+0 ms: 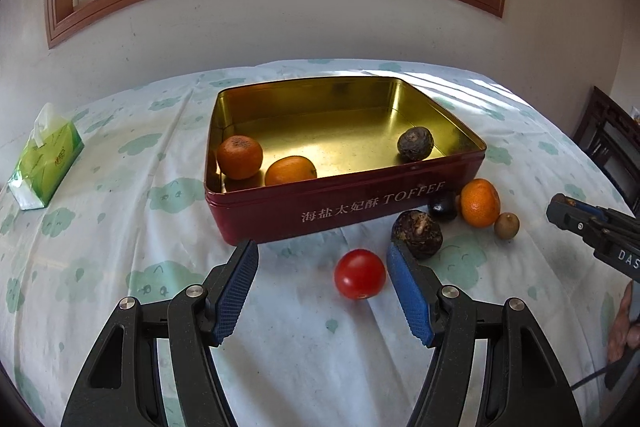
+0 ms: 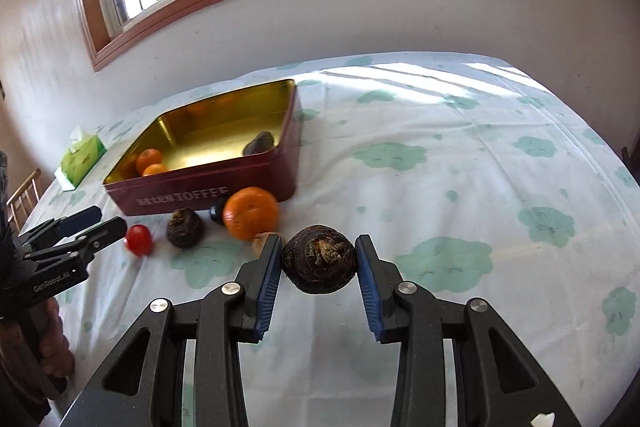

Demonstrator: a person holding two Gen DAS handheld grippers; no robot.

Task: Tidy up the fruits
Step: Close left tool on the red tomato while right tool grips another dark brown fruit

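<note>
A bed (image 2: 460,187) with a white, green-patterned sheet carries a red toffee tin (image 1: 360,203) with a gold interior, open at the top. Inside it lie two oranges and one dark, wrinkled fruit.

The right claw (image 2: 318,261) holds a dark brown, rough-skinned round fruit (image 2: 319,259) between its blue pads. The pads appear to touch it on both sides, so it looks pinched, though it cannot be told whether it is lifted off the sheet. The left claw (image 1: 322,263) is spread wide and empty, low over the sheet, with a red tomato (image 1: 360,273) just ahead between its fingers.

Outside the tin's front wall wait more fruits – a loose orange (image 1: 480,203), another dark wrinkled fruit (image 1: 417,233), a small dark one and a small greenish-brown one.

The step in hand seems to be the grasp of the dark fruit. Next it would need lifting clear of the tin's wall and releasing inside – with gentle pressure, since round fruit may roll.
</note>
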